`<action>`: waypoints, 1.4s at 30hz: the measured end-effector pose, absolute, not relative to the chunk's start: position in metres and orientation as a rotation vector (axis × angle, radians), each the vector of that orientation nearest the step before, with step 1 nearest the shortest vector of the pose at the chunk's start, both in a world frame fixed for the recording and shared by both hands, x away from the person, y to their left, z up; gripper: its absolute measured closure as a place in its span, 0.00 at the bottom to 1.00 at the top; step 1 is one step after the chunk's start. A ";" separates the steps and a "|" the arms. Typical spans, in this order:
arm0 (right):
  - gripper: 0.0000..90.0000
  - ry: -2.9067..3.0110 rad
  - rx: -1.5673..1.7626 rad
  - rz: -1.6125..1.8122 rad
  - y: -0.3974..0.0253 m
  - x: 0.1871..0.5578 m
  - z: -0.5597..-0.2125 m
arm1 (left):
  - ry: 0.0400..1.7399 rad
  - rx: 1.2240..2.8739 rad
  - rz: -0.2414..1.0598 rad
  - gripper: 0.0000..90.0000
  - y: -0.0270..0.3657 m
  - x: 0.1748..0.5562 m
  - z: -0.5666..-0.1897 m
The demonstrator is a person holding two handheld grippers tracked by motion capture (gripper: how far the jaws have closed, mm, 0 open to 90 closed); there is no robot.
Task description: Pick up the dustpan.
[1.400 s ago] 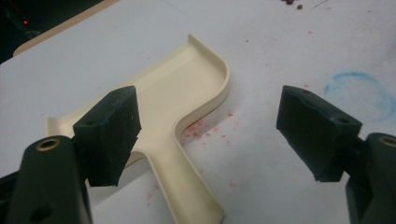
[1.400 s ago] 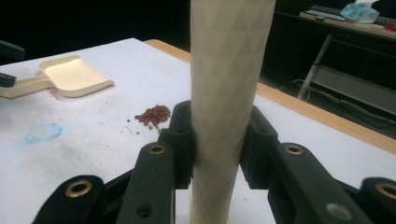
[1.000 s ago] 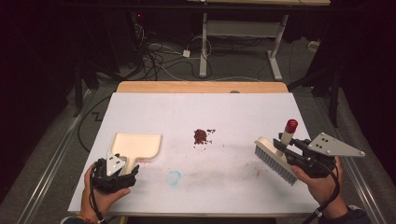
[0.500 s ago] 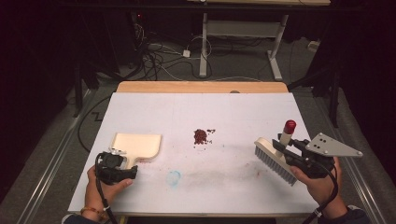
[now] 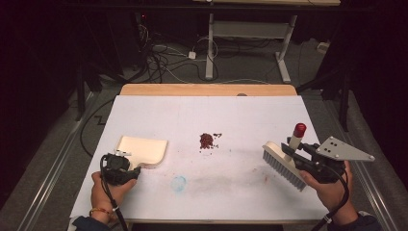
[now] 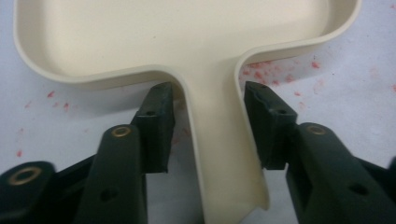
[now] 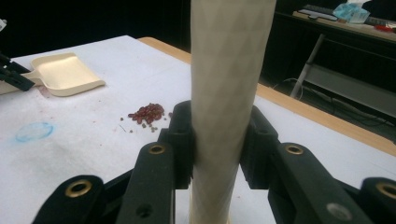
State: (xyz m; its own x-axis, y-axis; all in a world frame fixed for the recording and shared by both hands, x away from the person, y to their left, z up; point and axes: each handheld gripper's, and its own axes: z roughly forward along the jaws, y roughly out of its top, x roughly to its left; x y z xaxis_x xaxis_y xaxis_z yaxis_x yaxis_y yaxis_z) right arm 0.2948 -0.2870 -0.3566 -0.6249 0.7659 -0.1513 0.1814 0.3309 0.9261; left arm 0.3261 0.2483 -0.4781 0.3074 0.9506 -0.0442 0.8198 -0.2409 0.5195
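Observation:
A cream dustpan (image 5: 144,149) lies flat at the table's front left, its handle (image 6: 219,154) pointing at the person. My left gripper (image 5: 135,167) (image 6: 210,126) is open, one jaw on each side of that handle with small gaps. At the right, my right gripper (image 5: 299,156) (image 7: 217,140) is shut on the pale handle (image 7: 229,70) of a hand brush (image 5: 281,163); its red tip (image 5: 299,129) points up and the bristles hang just above the table. A small pile of red beans (image 5: 207,140) (image 7: 148,112) lies between the two tools.
The white table cover (image 5: 216,110) has a wooden edge (image 5: 207,89) at its far side. A blue circular smear (image 5: 179,183) and faint red stains mark the front middle. Cables and desk legs stand on the dark floor beyond.
My left gripper has rolled over and slid forward, so its jaws now straddle the dustpan handle. The right gripper and the brush have stayed in place.

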 end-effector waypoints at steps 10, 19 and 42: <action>0.78 2.025 0.844 1.304 -0.287 0.308 -0.359 | 1.505 2.177 0.390 0.72 0.249 0.331 -0.477; 0.78 2.025 0.866 1.297 -0.285 0.317 -0.362 | 1.417 2.217 0.428 0.72 0.253 0.338 -0.471; 0.79 2.026 0.872 1.274 -0.278 0.320 -0.365 | 1.161 2.345 0.308 0.72 0.244 0.308 -0.440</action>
State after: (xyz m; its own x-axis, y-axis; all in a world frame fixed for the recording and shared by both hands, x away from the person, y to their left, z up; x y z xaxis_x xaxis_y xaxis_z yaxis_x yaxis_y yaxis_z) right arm 0.3204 -0.2778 -0.3649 -0.6142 0.7780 -0.1325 0.2178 0.3285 0.9191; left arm 0.3079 0.2442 -0.4403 0.6102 0.7920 -0.0186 0.6784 -0.5103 0.5286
